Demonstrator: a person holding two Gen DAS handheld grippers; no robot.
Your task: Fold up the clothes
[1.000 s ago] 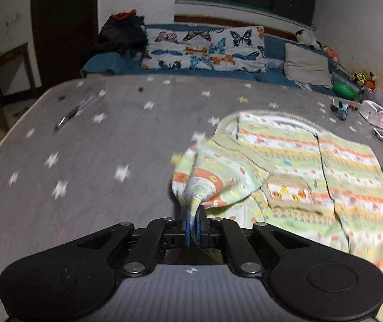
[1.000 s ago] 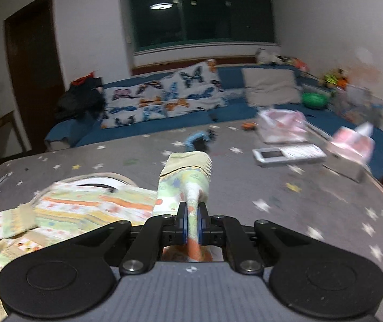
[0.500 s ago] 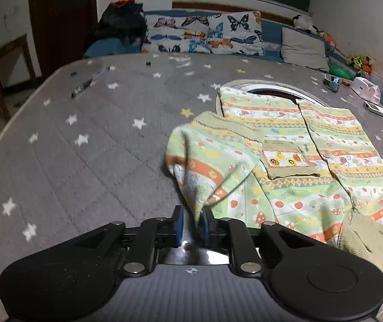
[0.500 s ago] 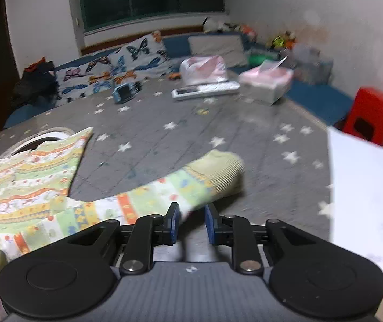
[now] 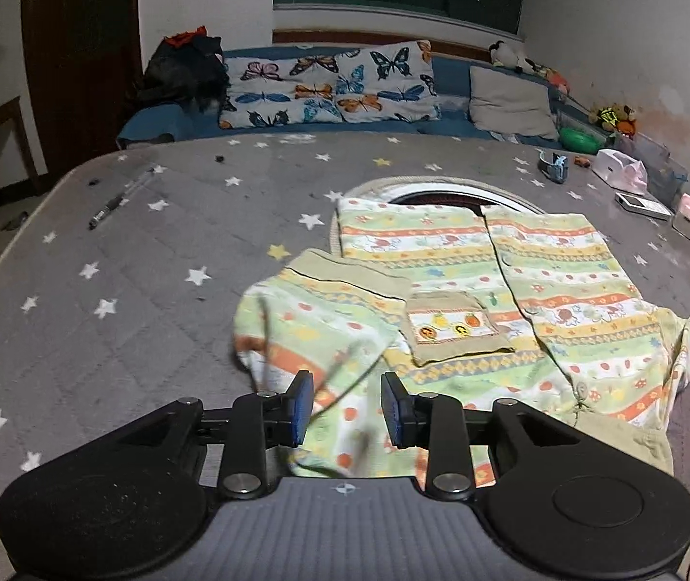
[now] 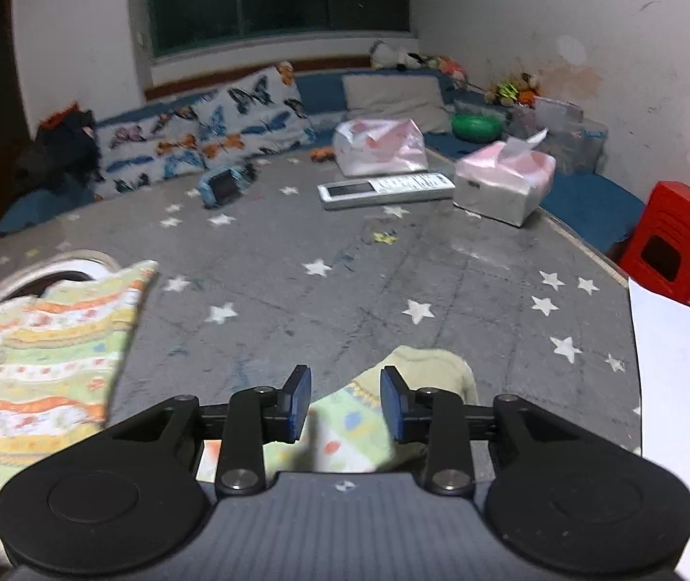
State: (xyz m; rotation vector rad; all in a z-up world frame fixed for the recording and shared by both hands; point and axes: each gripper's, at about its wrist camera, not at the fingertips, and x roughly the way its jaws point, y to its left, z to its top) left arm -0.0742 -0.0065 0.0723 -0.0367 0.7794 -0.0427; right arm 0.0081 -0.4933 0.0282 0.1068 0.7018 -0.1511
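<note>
A child's striped green, yellow and orange top (image 5: 480, 261) lies spread on the grey star-patterned table (image 5: 151, 261). Its left sleeve (image 5: 316, 319) is folded in over the body beside a small chest pocket (image 5: 456, 327). My left gripper (image 5: 346, 404) is open, with the sleeve cloth lying loose between and below the jaws. In the right wrist view the garment body (image 6: 45, 334) lies at the left, and the right sleeve with its beige cuff (image 6: 434, 363) lies on the table under my open right gripper (image 6: 345, 399).
A pen (image 5: 115, 201) lies at the far left of the table. A remote (image 6: 386, 189), a tissue box (image 6: 504, 181), a pink bag (image 6: 381, 145) and a small blue device (image 6: 224, 184) sit at the far right. White paper (image 6: 683, 387) lies at the right edge, a red stool (image 6: 674, 237) beyond.
Both grippers were shut on the sleeves a second ago. They lowered the sleeves onto the table, opened and let go, and have drawn back a little.
</note>
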